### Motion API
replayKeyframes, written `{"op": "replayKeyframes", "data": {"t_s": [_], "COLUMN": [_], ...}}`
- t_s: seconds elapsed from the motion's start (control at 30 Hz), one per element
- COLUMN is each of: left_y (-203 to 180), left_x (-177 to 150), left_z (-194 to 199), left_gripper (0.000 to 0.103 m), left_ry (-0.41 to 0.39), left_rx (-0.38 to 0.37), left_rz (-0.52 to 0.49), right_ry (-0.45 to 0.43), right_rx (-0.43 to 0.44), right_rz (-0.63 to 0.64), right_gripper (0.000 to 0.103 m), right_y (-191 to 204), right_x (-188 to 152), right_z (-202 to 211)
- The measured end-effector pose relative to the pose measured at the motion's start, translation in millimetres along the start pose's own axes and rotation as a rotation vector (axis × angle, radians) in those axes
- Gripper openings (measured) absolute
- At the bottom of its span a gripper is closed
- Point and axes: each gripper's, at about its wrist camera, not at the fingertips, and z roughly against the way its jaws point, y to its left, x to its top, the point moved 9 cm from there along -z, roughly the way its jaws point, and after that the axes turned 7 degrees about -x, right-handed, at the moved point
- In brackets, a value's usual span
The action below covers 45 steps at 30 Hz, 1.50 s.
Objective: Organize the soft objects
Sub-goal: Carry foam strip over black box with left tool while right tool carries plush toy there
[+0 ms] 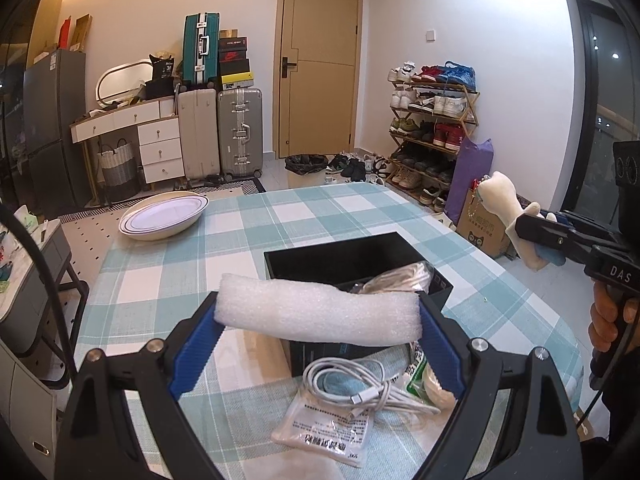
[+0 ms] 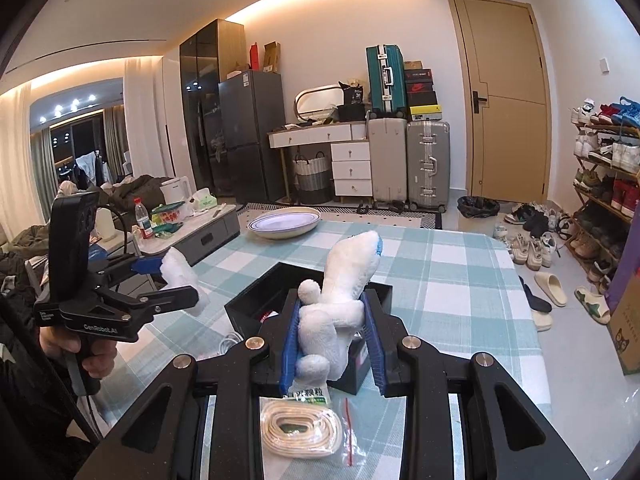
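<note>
The jaws of the left gripper (image 1: pixel 318 314) are spread wide yet pinch a white foam roll (image 1: pixel 316 312) by its two ends, so the roll lies crosswise between the blue pads, lifted above the counter (image 1: pixel 168 268) with its blue-and-white checked cloth. The jaws of the right gripper (image 2: pixel 334 344) are drawn close and squeeze a white plush toy (image 2: pixel 340 300) around its body; the toy's long upper part sticks up and forward past the fingertips, clear of the counter. In the left wrist view that toy (image 1: pixel 516 216) hangs out beyond the counter's right edge. A black box (image 1: pixel 352 256) stands open on the cloth just past the foam roll, with a bagged pale cable (image 1: pixel 396 278) resting in it. Nearer the camera, below the roll, a coiled white cable (image 1: pixel 360 390) lies on a clear printed bag (image 1: pixel 328 428). In the right wrist view a bag of coiled cream cord (image 2: pixel 300 428) lies on the counter under the toy. A white oval dish (image 1: pixel 164 216) sits at the counter's far left corner, well apart from the box
</note>
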Motion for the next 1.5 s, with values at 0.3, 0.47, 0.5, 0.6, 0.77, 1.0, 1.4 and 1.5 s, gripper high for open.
{"op": "replayKeyframes", "data": {"t_s": [0.3, 0.47, 0.5, 0.6, 0.77, 1.0, 1.4, 1.5], "left_y": [-5.0, -4.1, -3.4, -1.2, 0.5, 5.5, 10.3, 11.9], "left_x": [13.6, 15.7, 15.5, 14.2, 9.7, 5.6, 2.0, 0.8], "left_z": [-19.8, -33.5, -37.0, -47.1, -64.5, -83.4, -102.2, -105.7], "left_gripper": [0.091, 0.091, 0.091, 0.091, 0.091, 0.091, 0.091, 0.091], "left_ry": [-0.006, 0.003, 0.008, 0.024, 0.057, 0.08, 0.104, 0.11], "left_rx": [0.012, 0.014, 0.014, 0.022, 0.03, 0.042, 0.051, 0.052], "left_rz": [-0.035, -0.032, -0.03, -0.03, -0.044, -0.037, -0.042, -0.04], "right_ry": [0.018, 0.036, 0.04, 0.054, 0.079, 0.12, 0.162, 0.171], "right_rx": [0.009, 0.023, 0.026, 0.035, 0.052, 0.073, 0.087, 0.088], "right_rz": [-0.001, 0.008, 0.009, 0.011, 0.01, 0.015, 0.024, 0.027], "right_gripper": [0.03, 0.03, 0.03, 0.03, 0.03, 0.03, 0.03, 0.03], "right_y": [1.6, 6.1, 7.4, 8.2, 10.3, 14.5, 18.2, 17.9], "right_x": [3.8, 5.1, 5.5, 4.9, 1.5, -5.4, -12.7, -14.4], "right_z": [-24.3, -39.0, -42.5, -52.2, -66.9, -90.4, -118.7, -123.8]}}
